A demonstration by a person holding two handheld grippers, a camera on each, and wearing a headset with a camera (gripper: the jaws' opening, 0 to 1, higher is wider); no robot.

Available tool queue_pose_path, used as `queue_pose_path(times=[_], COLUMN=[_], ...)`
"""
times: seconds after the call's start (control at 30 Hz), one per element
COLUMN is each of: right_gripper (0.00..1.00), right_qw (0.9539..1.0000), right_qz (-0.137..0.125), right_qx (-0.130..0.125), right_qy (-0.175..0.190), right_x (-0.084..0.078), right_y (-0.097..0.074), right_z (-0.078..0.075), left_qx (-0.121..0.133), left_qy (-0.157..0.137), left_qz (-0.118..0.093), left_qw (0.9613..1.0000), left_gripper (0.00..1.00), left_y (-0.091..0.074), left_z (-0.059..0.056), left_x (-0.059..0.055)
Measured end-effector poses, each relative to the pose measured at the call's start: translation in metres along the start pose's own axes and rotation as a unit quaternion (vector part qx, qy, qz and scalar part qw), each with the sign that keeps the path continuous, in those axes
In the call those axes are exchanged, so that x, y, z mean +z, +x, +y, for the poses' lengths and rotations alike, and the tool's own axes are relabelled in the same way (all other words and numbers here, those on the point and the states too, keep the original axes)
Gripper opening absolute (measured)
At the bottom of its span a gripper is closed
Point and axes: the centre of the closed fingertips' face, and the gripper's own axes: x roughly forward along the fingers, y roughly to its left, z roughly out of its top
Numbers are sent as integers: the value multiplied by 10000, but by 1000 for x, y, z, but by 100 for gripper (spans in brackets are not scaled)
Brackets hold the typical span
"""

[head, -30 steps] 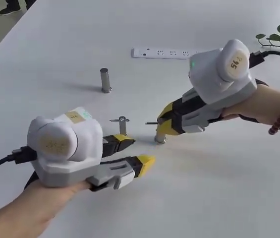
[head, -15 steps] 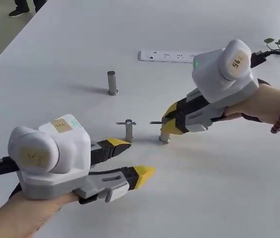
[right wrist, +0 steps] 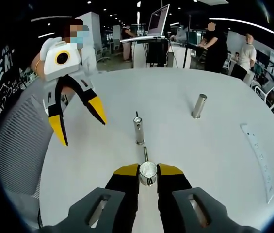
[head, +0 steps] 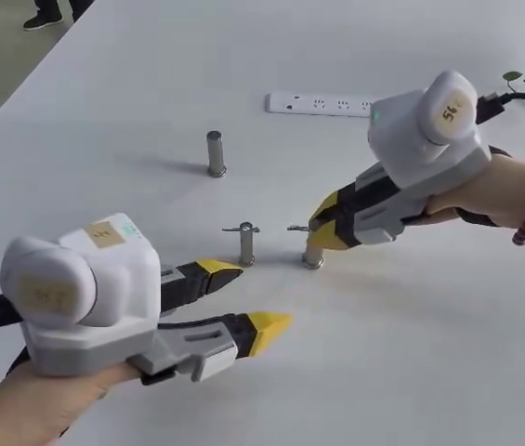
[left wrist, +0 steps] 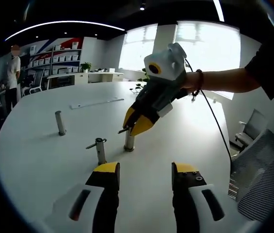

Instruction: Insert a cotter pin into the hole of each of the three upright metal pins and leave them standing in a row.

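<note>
- Three metal pins stand on the white desk (head: 429,334). The far pin (head: 216,153) is off on its own, while the middle pin (head: 246,246) and the third pin (head: 312,258) sit near each other, closer in.
- Head view: the middle pin has a cotter pin (head: 240,228) crosswise through its top.
- From the head view, the right hand-held gripper (head: 322,232) hides the third pin's top. Its own view is way clearer: the jaws are clamped on either side of the pin head, and a second cotter pin (right wrist: 145,153) pokes out past the tips.
- The left hand-held gripper (head: 243,295) has its jaws apart, with nothing between them, near the middle pin.
- A power strip (head: 322,102) lies well behind it all.
</note>
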Motion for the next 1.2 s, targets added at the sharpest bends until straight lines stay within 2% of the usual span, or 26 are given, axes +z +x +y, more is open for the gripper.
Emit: queue_pose_path(times=[0.37,0.5,0.7,0.9,1.0,1.07,1.2], right_gripper=[10,19,21,26,28,29,30], right_qw=[9997,9994,9979,9927,9918,9895,9830], right_qz=[-94,-155,-360,-767,-845,-950,-1253], right_qx=[63,30,53,4,-112,-254,-322], right_qy=[228,323,533,935,951,1059,1299], right_x=[1,3,12,32,39,43,59], right_y=[1,-2,-10,-17,-16,-14,-10], right_z=[1,0,-1,-8,-17,-28,-35], left_qx=[-28,-35,-43,-5,30,110,209], left_qy=[37,36,76,70,33,-23,-70], left_qz=[11,27,27,-35,-76,-119,-178], left_qw=[10000,10000,10000,10000,10000,9999,9996], left_gripper=[43,44,44,46,47,48,49], left_y=[-3,-4,-7,-12,-15,-17,-23], left_z=[-3,-3,-2,-3,-3,-1,1], left_x=[-1,-1,1,4,6,7,9])
